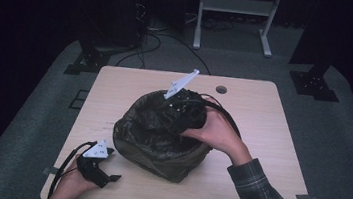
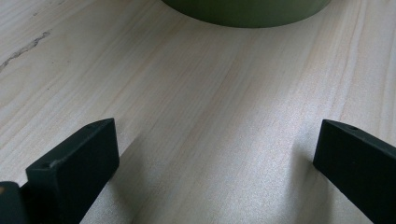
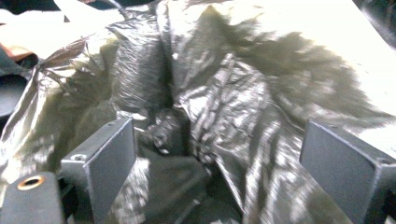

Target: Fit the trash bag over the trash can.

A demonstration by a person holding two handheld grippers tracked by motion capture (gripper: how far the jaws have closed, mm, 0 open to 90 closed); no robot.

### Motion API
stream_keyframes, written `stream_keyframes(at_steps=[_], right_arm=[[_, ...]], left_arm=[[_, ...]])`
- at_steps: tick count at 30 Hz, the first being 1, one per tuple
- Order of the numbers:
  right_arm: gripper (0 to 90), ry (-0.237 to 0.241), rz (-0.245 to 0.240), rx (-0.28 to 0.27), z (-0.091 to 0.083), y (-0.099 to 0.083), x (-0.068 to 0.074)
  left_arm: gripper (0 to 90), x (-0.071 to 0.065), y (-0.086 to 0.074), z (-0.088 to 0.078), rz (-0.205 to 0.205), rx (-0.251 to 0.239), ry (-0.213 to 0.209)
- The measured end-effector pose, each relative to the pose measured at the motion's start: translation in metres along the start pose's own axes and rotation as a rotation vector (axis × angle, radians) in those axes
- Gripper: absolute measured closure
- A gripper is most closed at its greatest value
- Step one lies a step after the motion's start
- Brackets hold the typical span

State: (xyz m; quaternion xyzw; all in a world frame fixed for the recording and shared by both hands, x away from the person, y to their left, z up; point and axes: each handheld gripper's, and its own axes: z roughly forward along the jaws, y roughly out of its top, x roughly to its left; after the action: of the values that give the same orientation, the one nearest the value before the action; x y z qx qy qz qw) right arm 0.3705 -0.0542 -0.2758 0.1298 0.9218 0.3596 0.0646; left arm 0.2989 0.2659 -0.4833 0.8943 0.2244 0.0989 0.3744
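Note:
An olive green bin (image 1: pixel 169 163) lined with a crumpled black plastic bag (image 1: pixel 152 122) stands in the middle of the wooden table (image 1: pixel 258 114). My right gripper (image 1: pixel 172 110) reaches into the bin's mouth from the far right rim, held by the person's right hand (image 1: pixel 216 131). In the right gripper view my right gripper (image 3: pixel 217 158) is open, its jaws wide apart over folds of the black bag (image 3: pixel 233 102). My left gripper (image 1: pixel 112 164) rests low on the table at the front left, open. In the left gripper view my left gripper (image 2: pixel 215 154) has bare wood between its jaws, with the bin's green wall (image 2: pixel 247 9) ahead.
A round cable hole (image 1: pixel 221 89) sits near the table's far edge. Beyond the table are a white metal stand (image 1: pixel 235 8), black stand feet (image 1: pixel 85 61) and cables on the grey floor. The room around is dark.

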Motion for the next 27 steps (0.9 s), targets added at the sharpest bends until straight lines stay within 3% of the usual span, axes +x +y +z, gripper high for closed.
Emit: stream_keyframes(at_steps=[7,15,24,27], right_arm=[[9.1,-0.046,0.034,-0.084,-0.033,-0.026,-0.008],[9.1,-0.11,0.092,-0.171,-0.07,-0.069,-0.01],[9.1,-0.191,0.176,-0.261,-0.093,-0.134,-0.012],[9.1,-0.216,0.199,-0.268,-0.095,-0.154,-0.012]], left_arm=[[0.0,0.0,0.0,0.0,0.0,0.0,0.0],[0.0,0.0,0.0,0.0,0.0,0.0,0.0],[0.0,0.0,0.0,0.0,0.0,0.0,0.0],[0.0,0.0,0.0,0.0,0.001,0.002,0.0]])
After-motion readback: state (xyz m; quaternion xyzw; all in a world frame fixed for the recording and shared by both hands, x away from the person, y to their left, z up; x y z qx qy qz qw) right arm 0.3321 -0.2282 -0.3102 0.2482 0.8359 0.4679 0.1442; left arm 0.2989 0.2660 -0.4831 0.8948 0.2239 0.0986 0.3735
